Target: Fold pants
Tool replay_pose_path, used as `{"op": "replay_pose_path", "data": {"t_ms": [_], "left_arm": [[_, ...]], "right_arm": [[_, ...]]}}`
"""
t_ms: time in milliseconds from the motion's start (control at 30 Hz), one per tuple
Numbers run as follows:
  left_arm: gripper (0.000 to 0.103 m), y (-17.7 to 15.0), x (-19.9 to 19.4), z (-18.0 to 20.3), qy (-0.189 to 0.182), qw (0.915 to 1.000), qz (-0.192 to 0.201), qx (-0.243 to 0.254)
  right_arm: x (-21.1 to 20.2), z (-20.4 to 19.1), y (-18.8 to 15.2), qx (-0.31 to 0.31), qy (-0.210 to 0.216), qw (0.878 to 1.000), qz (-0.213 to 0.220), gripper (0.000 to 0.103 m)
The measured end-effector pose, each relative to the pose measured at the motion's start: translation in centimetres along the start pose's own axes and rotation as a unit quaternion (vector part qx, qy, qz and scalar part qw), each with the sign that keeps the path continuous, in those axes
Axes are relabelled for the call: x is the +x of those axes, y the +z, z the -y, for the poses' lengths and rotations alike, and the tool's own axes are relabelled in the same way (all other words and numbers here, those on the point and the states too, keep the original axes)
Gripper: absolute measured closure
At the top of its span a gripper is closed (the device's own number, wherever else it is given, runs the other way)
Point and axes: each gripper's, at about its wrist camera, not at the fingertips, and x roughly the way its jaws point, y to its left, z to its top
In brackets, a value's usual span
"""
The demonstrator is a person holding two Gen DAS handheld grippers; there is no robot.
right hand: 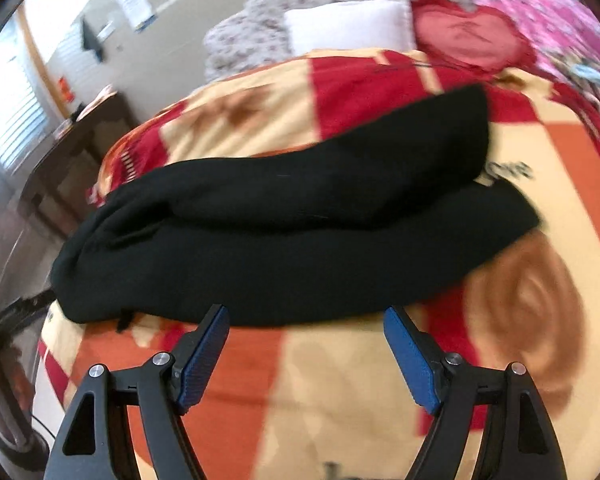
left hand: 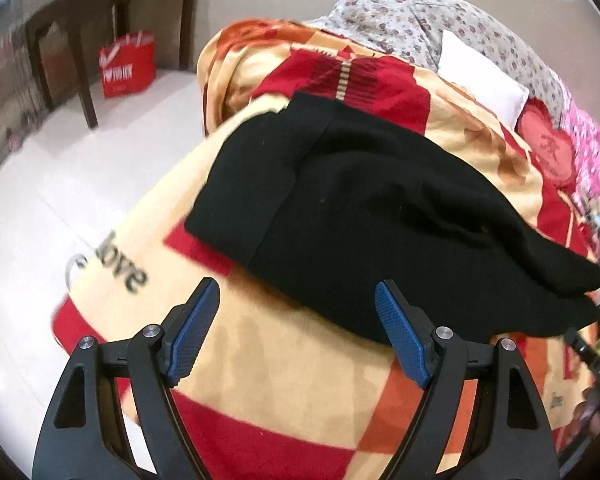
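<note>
On the patterned blanket (left hand: 284, 360), black pants (left hand: 360, 216) before both wide-spread, empty grippers (left hand: 296, 292) (right hand: 306, 316).

Black pants (left hand: 364, 208), seemingly folded, on blanket (left hand: 284, 360)

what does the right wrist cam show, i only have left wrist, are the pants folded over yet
Observer: Yes. From the right wrist the black pants lie in two stacked layers on the blanket, the upper layer set back from the lower one.
Operator: is the right gripper on them
Observer: No. The right gripper is open and holds nothing, with its fingertips at the near edge of the pants.
Operator: anything loose on that side
Observer: A short black bit hangs out from the near left edge onto the blanket; it may be a drawstring, but blur makes it hard to tell.
</note>
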Motion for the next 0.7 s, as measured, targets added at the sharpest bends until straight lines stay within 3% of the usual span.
{"op": "replay_pose_path", "data": {"t_ms": [167, 400, 433, 467, 500, 533, 567, 600, 700], "left_arm": [[0.022, 0.5, 1.3, -0.3, -0.025, 0.9989, -0.018, -0.036], [0.022, 2.1, 3.8, 1.2, -0.049, 0.997, -0.03, -0.051], [0.022, 2.3, 4.1, 1.3, -0.051, 0.9967, -0.034, -0.052], [0.022, 2.6, 4.2, 1.3, -0.053, 0.9967, -0.03, -0.054], [0.022, 2.8, 4.4, 1.3, -0.068, 0.9954, -0.03, -0.06], [0.035, 3.0, 4.5, 1.2, -0.076, 0.9947, -0.028, -0.063], [0.059, 3.1, 4.7, 1.1, -0.074, 0.9945, -0.03, -0.068], [0.07, 3.1, 4.8, 1.0, -0.065, 0.9951, -0.032, -0.068], [0.085, 3.1, 4.5, 0.9, -0.07, 0.9952, -0.038, -0.057]], "right_arm": [[0.4, 3.0, -0.2, 0.037, -0.009, 0.999, 0.003, 0.025], [1.5, 4.2, 1.3, 0.043, -0.004, 0.998, 0.055, 0.026], [1.7, 4.3, 1.6, 0.043, 0.0, 0.997, 0.059, 0.036], [2.1, 4.3, 2.0, 0.045, 0.008, 0.997, 0.061, 0.058], [2.6, 4.5, 2.5, 0.051, 0.019, 0.997, 0.058, 0.067], [2.7, 4.4, 2.6, 0.054, 0.02, 0.997, 0.057, 0.076], [2.9, 4.4, 2.7, 0.056, 0.022, 0.997, 0.057, 0.085], [2.9, 4.2, 2.7, 0.055, 0.019, 0.997, 0.056, 0.089], [1.3, 4.1, 2.2, 0.054, 0.03, 0.996, 0.066, 0.097]]}}
